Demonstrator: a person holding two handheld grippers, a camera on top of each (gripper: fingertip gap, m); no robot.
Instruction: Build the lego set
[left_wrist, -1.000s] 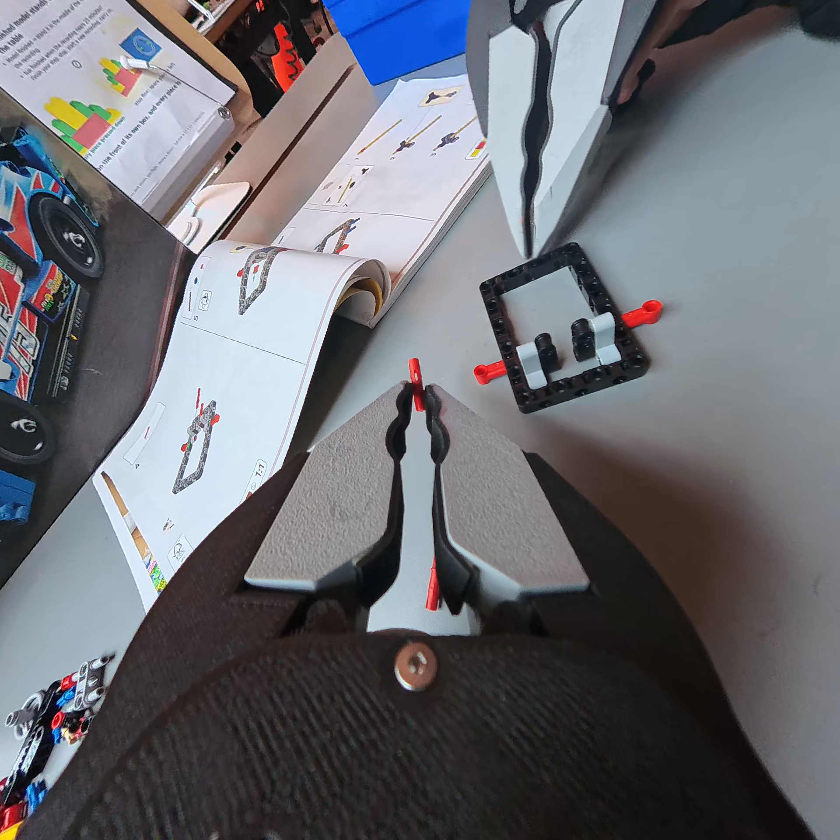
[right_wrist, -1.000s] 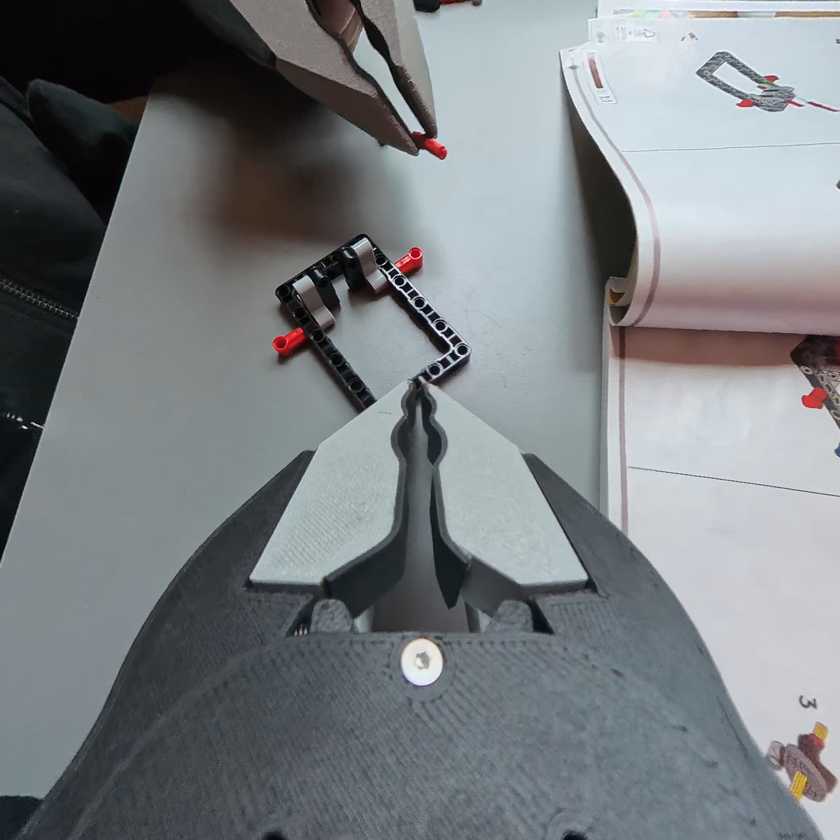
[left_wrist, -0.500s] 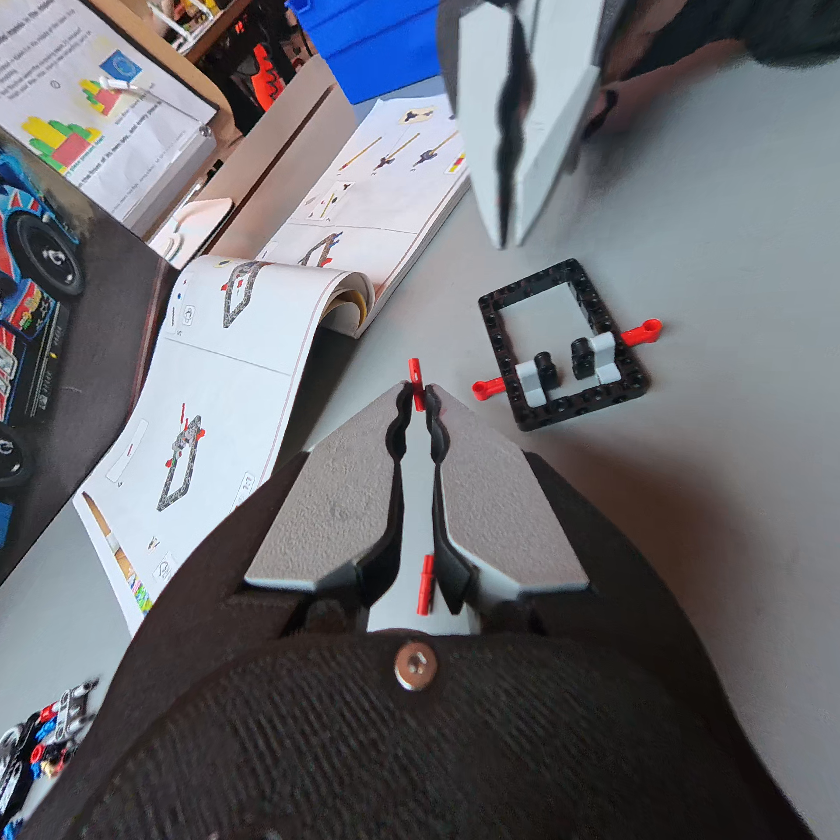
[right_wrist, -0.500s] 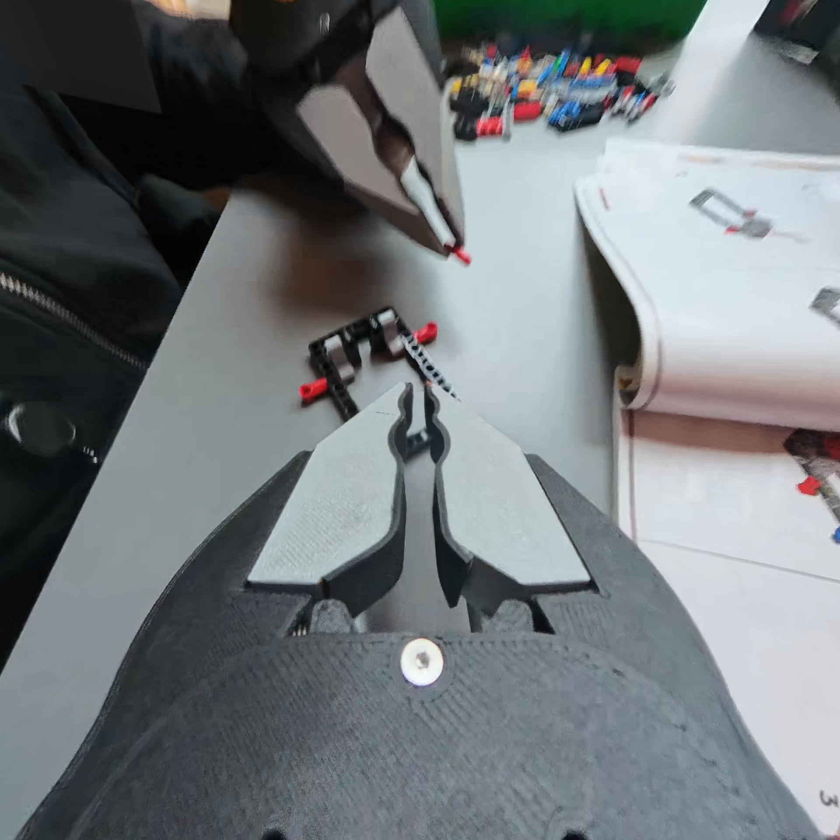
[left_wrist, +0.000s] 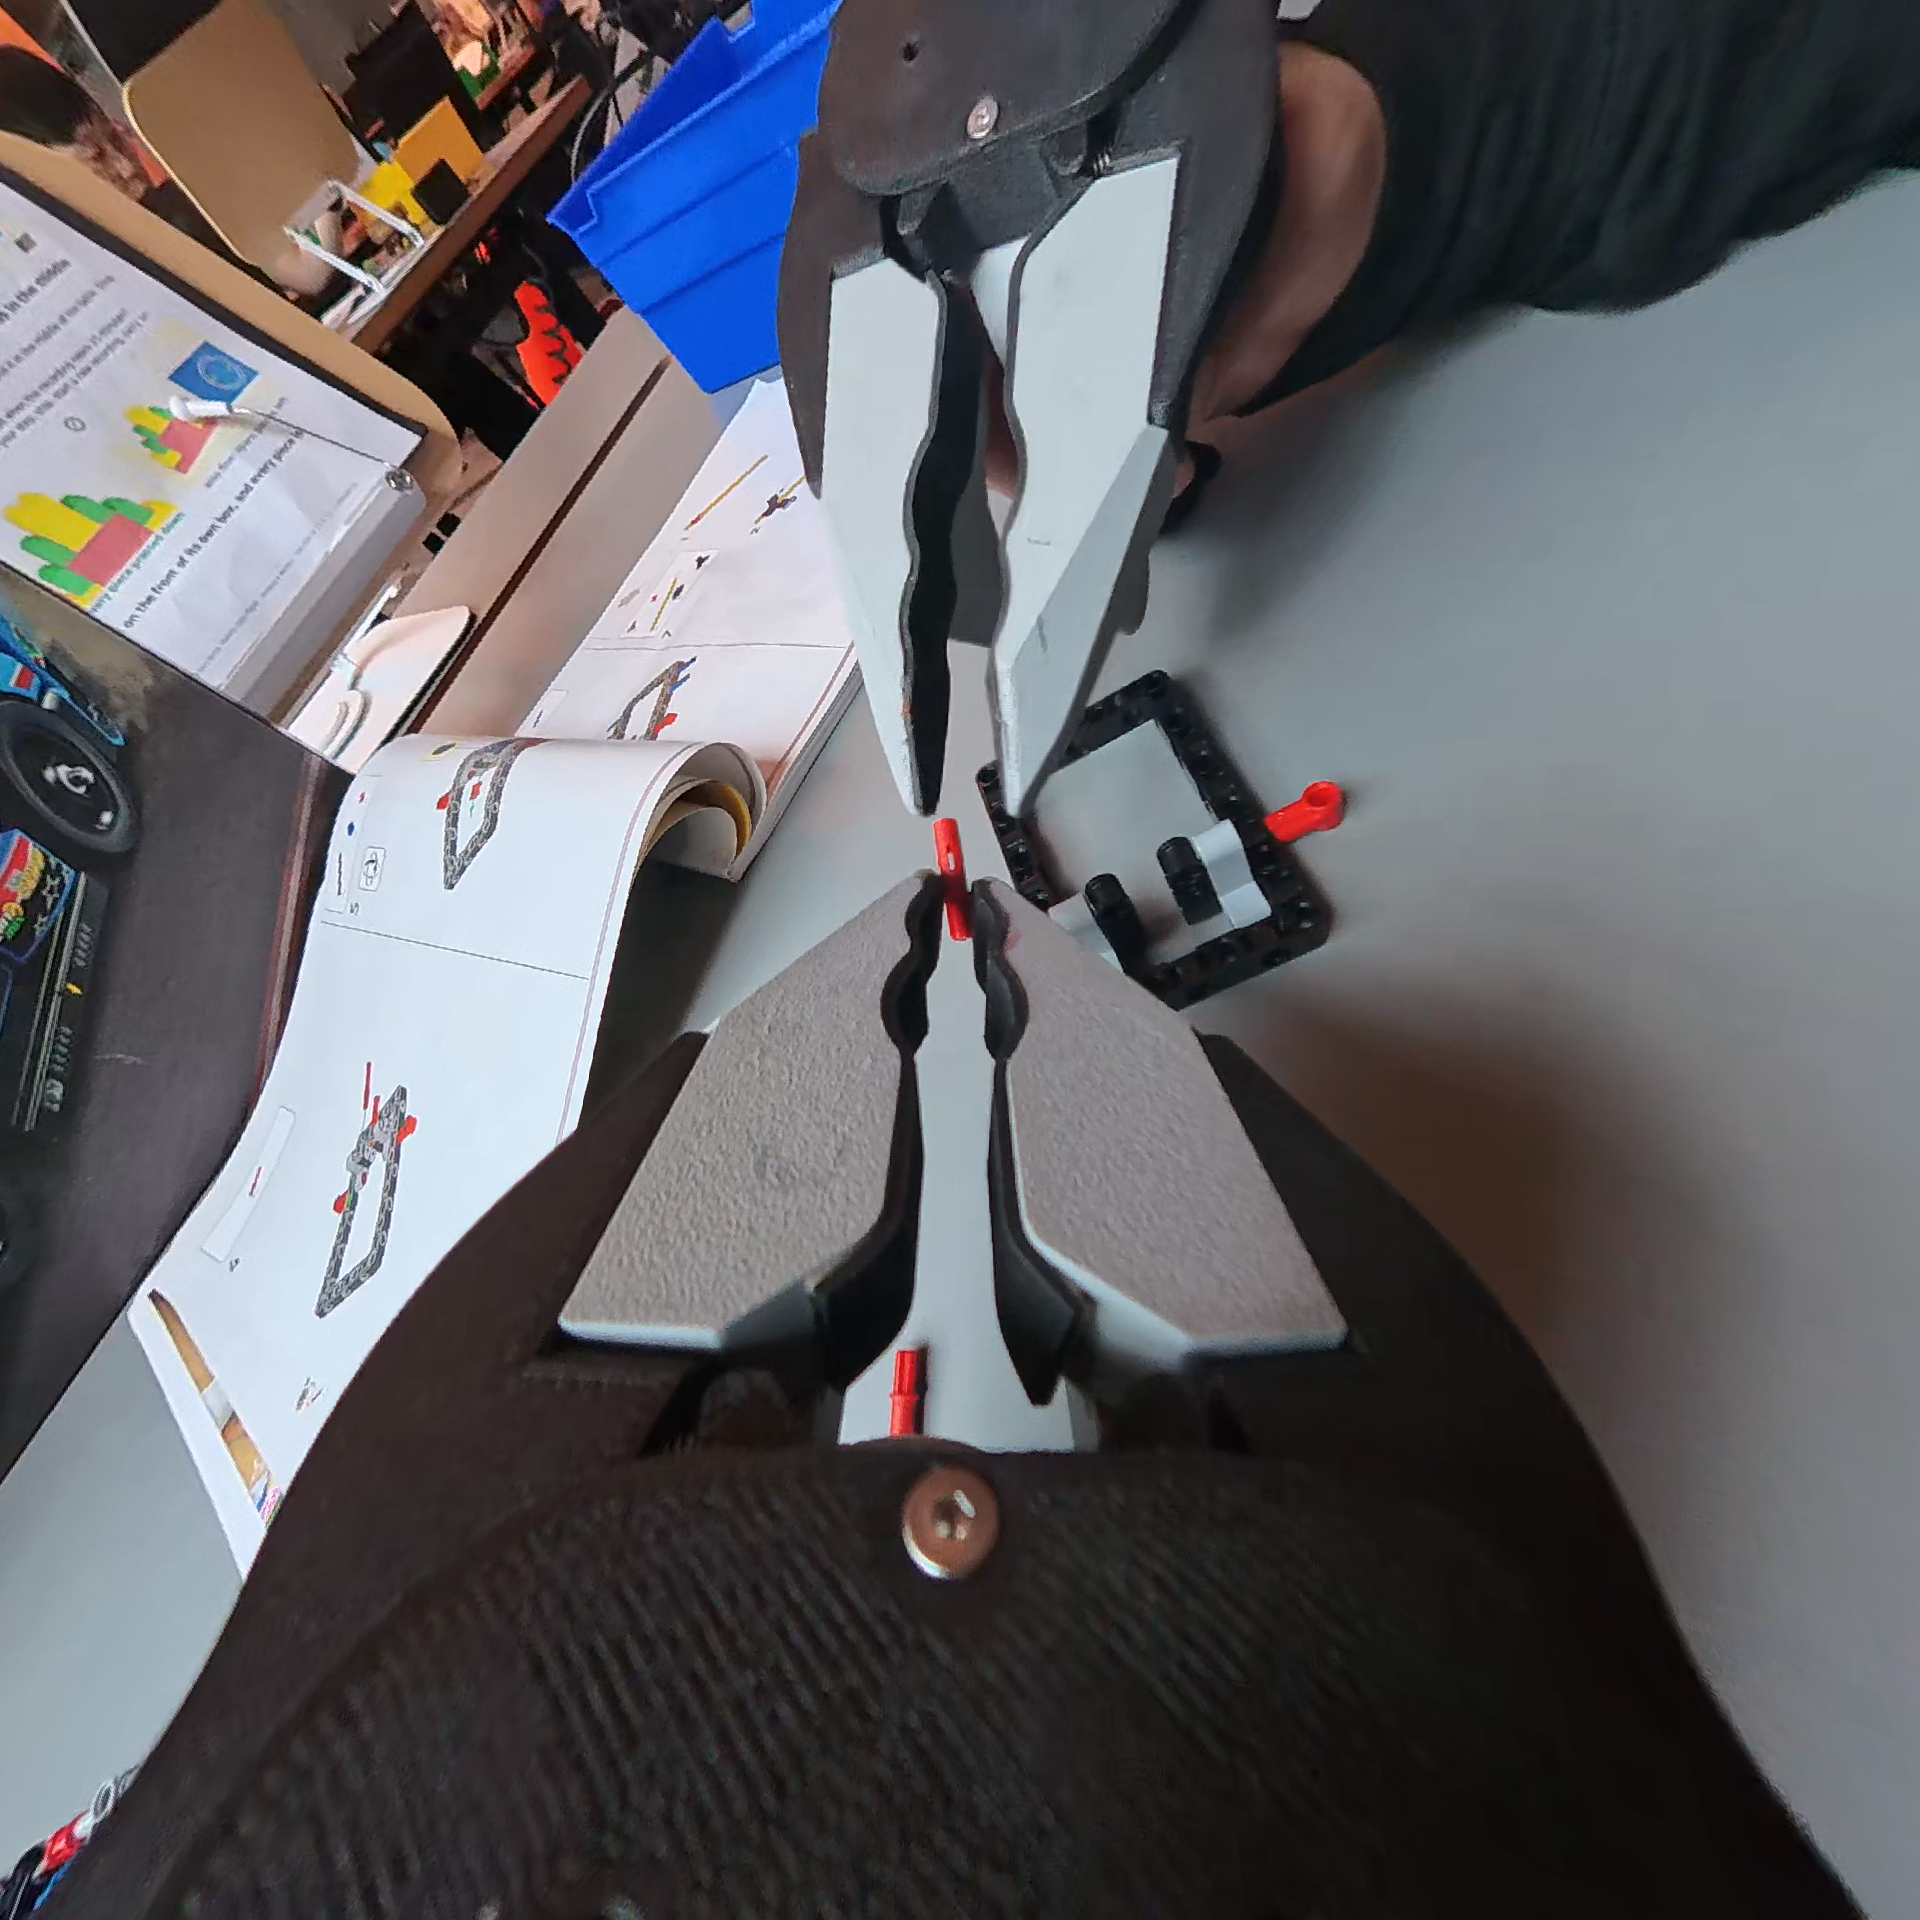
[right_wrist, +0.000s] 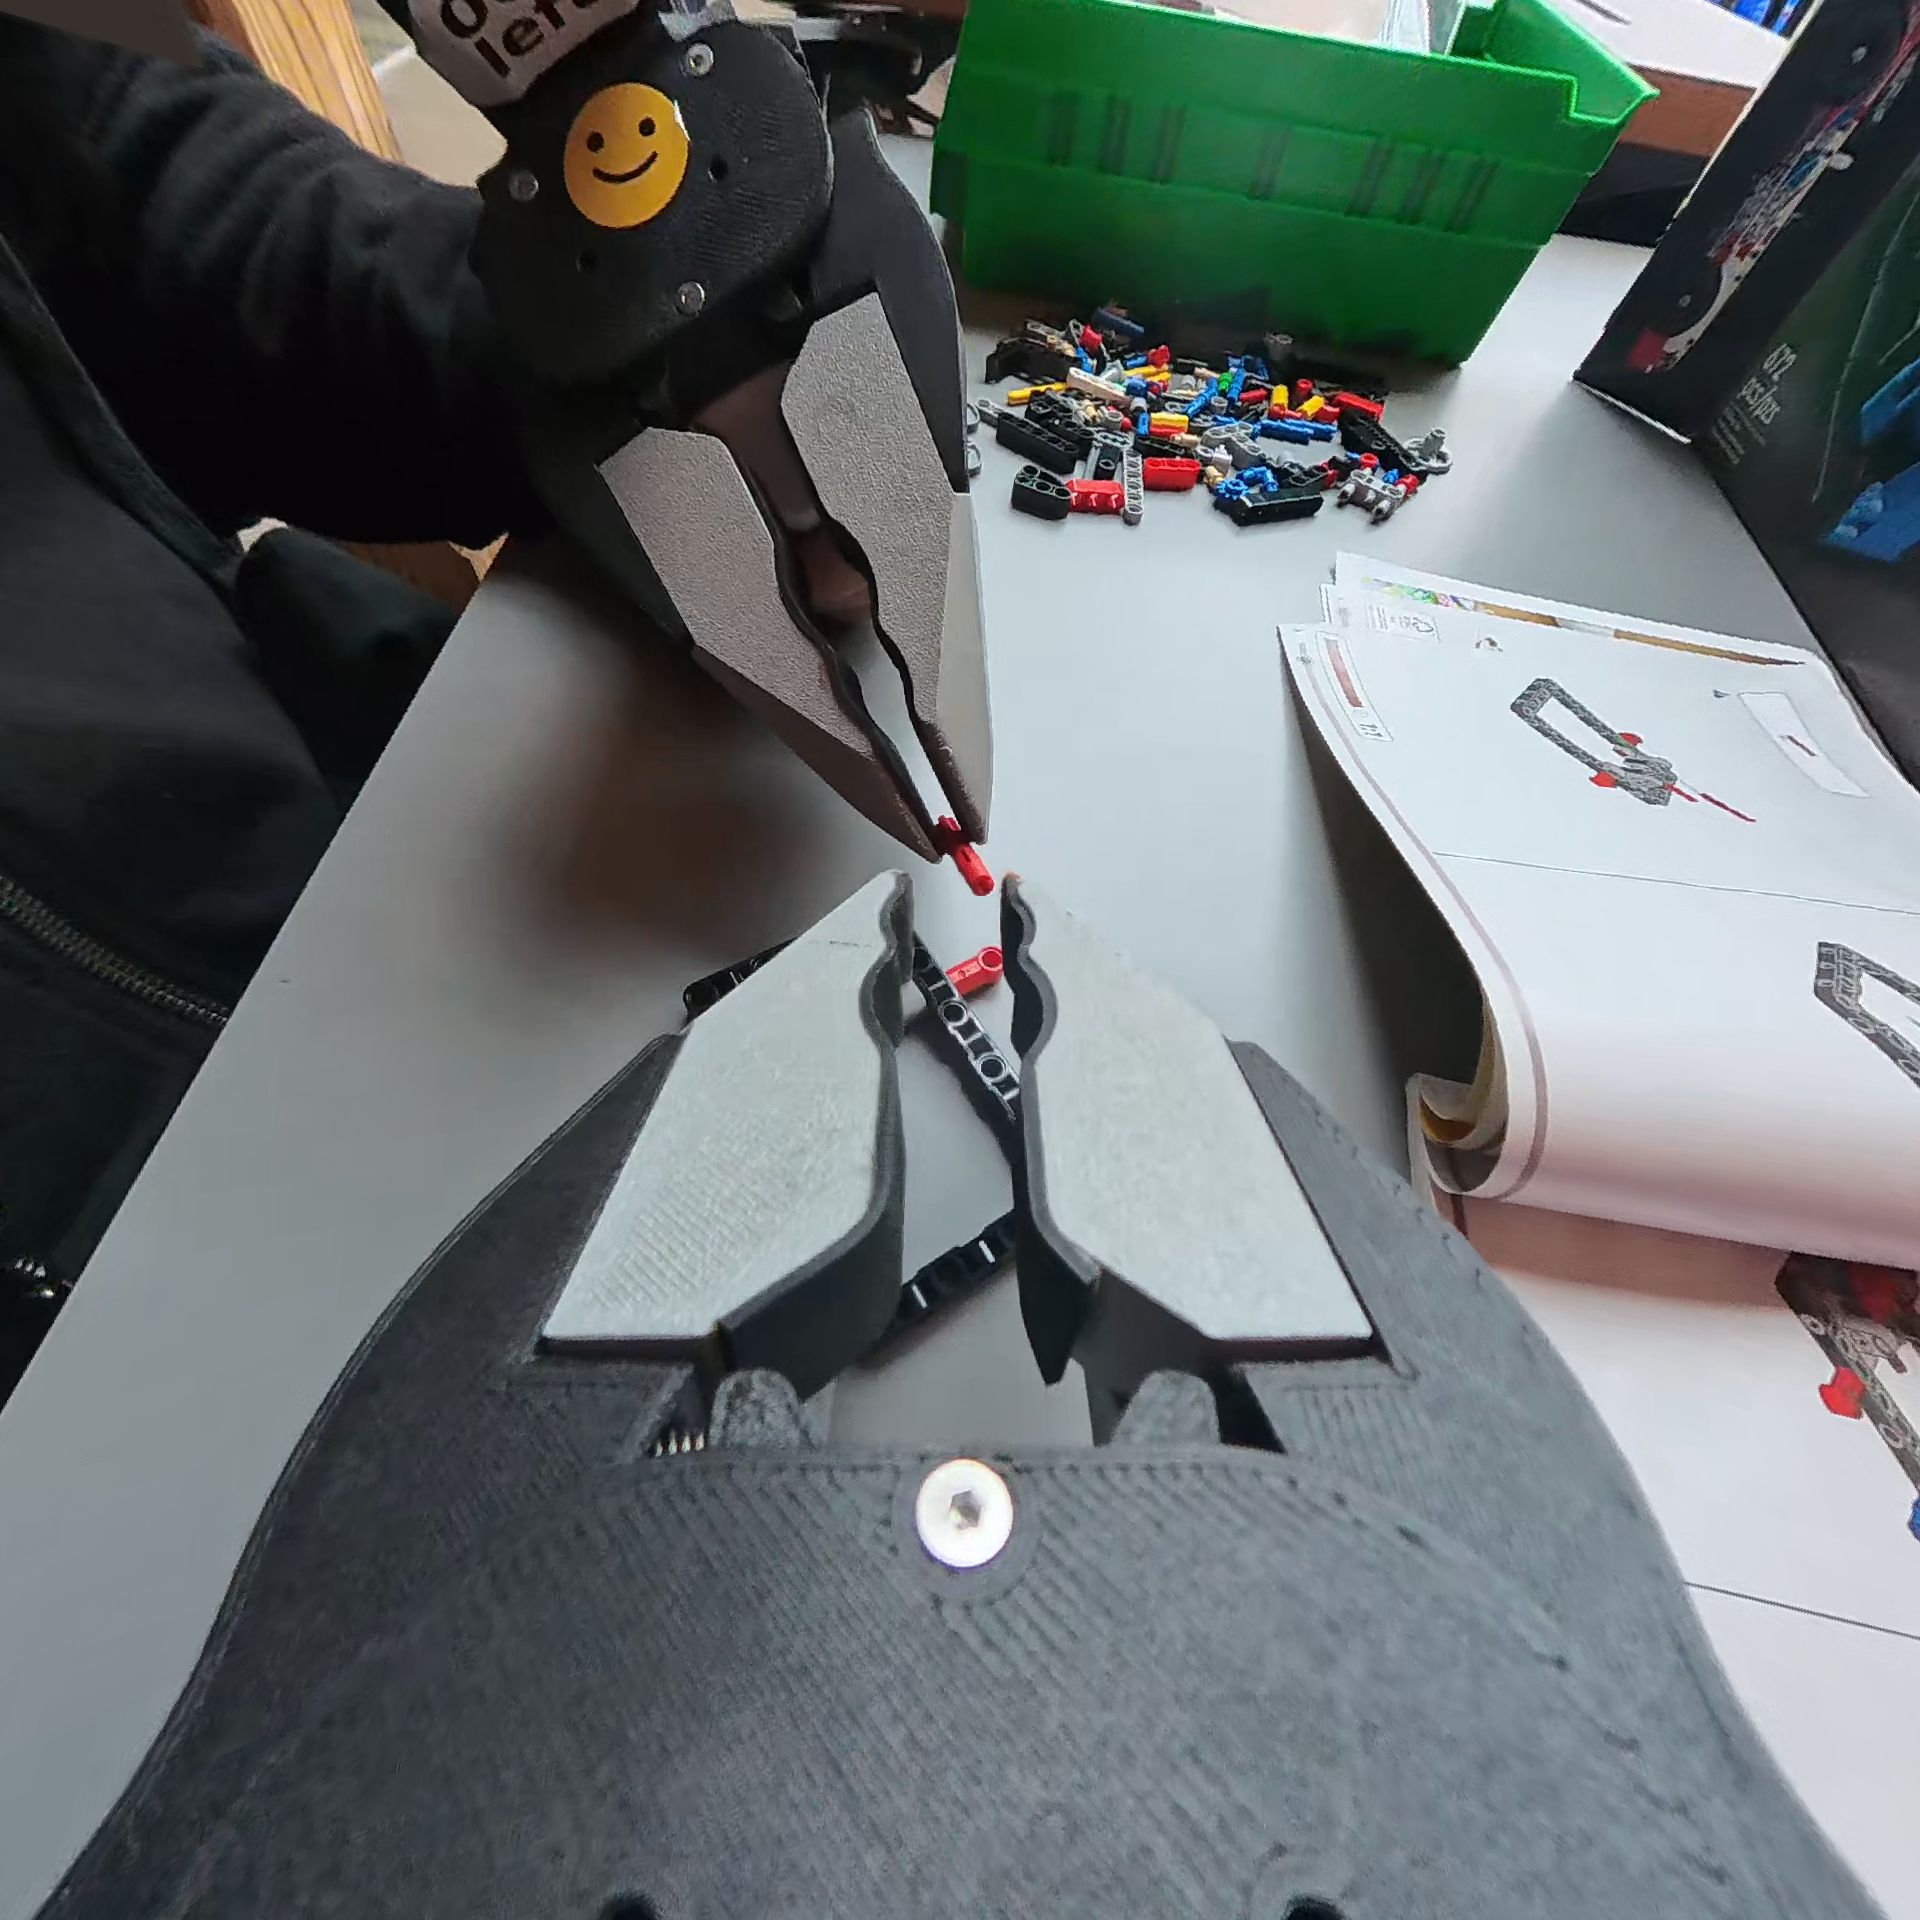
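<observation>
My left gripper (left_wrist: 951, 888) is shut on a small red pin (left_wrist: 948, 862), held above the grey table; the pin sticks out past the tips. My right gripper (right_wrist: 956, 899) is open and empty, its tips just short of that pin (right_wrist: 971, 868), facing the left gripper (right_wrist: 951, 831). The right gripper also shows in the left wrist view (left_wrist: 971, 805), jaws apart. A black rectangular frame (left_wrist: 1236, 961) lies on the table below, with two grey connectors and a red pin (left_wrist: 1304, 810) through its side. In the right wrist view the frame (right_wrist: 971, 1049) shows between my fingers.
An open instruction booklet (right_wrist: 1610, 935) lies right of the frame. A pile of loose pieces (right_wrist: 1195, 426) sits before a green bin (right_wrist: 1247, 177). The set box (left_wrist: 62, 831) and a blue bin (left_wrist: 707, 239) stand beyond. A spare red pin (left_wrist: 906, 1392) lies on the table. Less than 4 cm separates the two grippers' tips.
My right gripper has lifted off the black frame, opened, and come up to the red pin. My left gripper has kept its hold on the pin and drawn closer.
</observation>
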